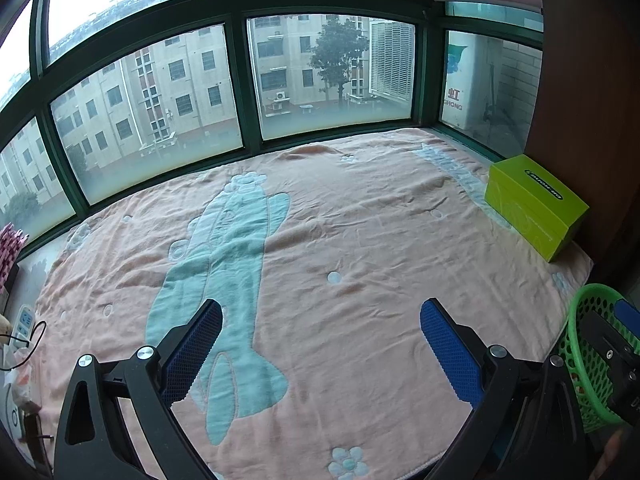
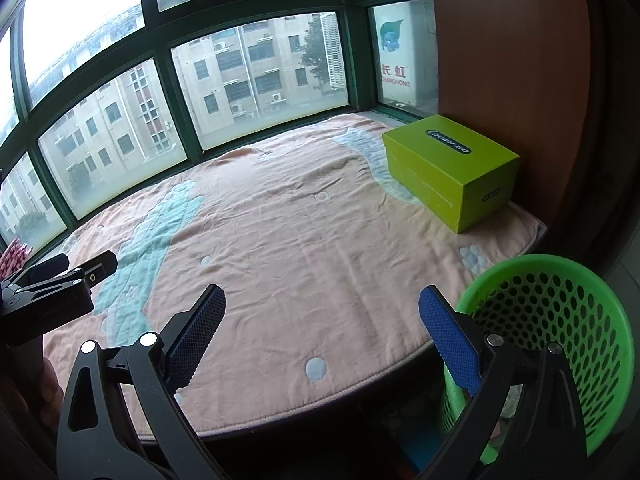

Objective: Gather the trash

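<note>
My left gripper point(image 1: 320, 316) is open and empty above a pink blanket point(image 1: 340, 232) with a teal cartoon print. My right gripper point(image 2: 322, 304) is open and empty over the blanket's point(image 2: 300, 220) near edge. A green perforated trash basket point(image 2: 552, 320) stands just off the platform's right front corner, beside my right finger; it also shows in the left wrist view point(image 1: 588, 344), with the right gripper's body in front of it. The left gripper's body point(image 2: 52, 292) shows at the left of the right wrist view. I see no loose trash on the blanket.
A lime-green box point(image 1: 536, 204) point(image 2: 452, 168) sits at the blanket's far right by a brown wooden panel point(image 2: 512, 80). Green-framed windows point(image 1: 240, 92) close the far side. A power strip with cable point(image 1: 24, 324) and a pink patterned item point(image 1: 10, 244) lie at the left edge.
</note>
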`<move>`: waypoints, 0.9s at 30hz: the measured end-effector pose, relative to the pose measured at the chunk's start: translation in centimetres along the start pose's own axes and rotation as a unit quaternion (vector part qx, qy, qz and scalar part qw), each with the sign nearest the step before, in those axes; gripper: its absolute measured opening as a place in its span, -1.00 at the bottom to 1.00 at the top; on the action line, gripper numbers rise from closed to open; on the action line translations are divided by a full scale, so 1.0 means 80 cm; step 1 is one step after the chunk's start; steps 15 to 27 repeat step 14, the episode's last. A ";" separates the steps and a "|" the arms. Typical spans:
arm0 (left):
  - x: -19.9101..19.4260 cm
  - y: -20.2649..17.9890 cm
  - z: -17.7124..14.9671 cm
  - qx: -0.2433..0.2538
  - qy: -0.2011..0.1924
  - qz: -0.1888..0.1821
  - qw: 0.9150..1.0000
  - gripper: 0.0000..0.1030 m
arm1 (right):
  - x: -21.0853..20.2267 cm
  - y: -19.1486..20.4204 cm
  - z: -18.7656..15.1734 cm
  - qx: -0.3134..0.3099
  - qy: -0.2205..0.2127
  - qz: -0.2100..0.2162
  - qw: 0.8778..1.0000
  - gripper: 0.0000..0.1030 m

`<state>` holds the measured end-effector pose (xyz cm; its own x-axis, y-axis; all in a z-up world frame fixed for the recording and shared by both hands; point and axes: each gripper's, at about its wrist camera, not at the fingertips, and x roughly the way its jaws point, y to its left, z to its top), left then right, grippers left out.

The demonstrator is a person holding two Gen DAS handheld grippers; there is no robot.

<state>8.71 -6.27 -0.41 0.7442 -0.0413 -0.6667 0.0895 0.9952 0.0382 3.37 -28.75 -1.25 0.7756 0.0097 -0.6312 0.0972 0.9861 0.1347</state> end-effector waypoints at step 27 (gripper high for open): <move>0.005 -0.004 0.004 0.007 0.006 -0.004 1.000 0.86 | 0.004 0.002 -0.004 0.003 0.008 0.002 1.000 0.87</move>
